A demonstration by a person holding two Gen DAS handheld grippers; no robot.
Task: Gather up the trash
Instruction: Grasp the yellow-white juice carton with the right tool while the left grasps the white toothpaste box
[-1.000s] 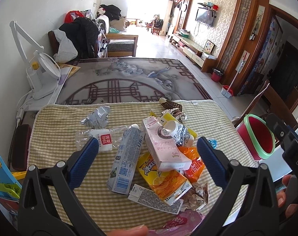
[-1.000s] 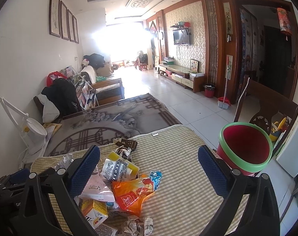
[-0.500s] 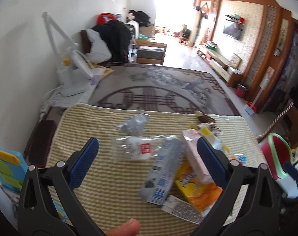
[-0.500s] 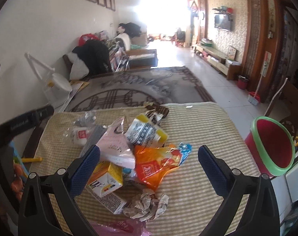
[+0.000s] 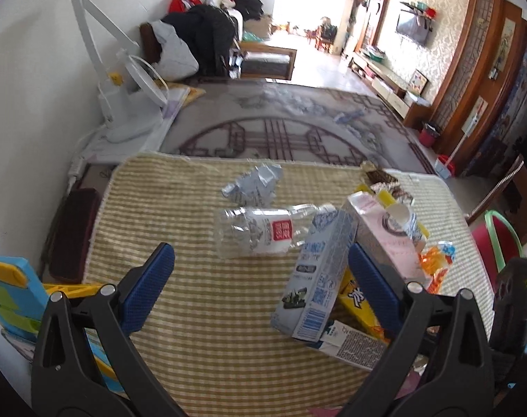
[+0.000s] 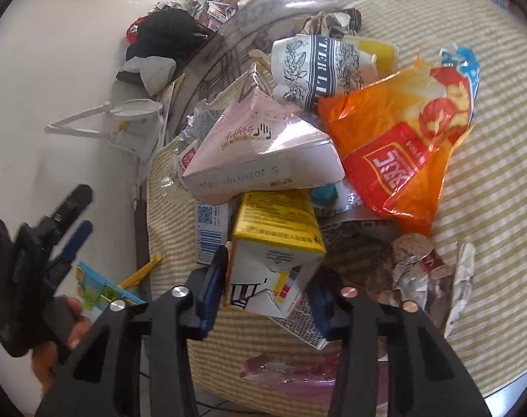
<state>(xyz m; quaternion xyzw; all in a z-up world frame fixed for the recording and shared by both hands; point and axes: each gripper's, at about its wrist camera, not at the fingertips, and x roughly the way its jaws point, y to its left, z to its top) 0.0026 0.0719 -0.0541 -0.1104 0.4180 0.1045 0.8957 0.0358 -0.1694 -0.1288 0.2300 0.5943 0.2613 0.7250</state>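
On the checked tablecloth (image 6: 489, 139), the right gripper (image 6: 268, 286) has just been closing, pads against the yellow drink carton (image 6: 277, 239); the left gripper (image 5: 260, 278) gapes wide, empty.

Bare striped cloth (image 5: 180, 229) lies open left of the bottle (image 5: 263, 231); right of the bottle, cartons (image 5: 319, 278) and wrappers (image 6: 402, 146) crowd the counter (image 6: 489, 208).

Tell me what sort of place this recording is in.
Most likely a home living room. A wall-mounted TV hangs above a low cabinet, a large patterned rug covers the floor, and clothes are piled on a sofa. Trash lies on a checked table mat.
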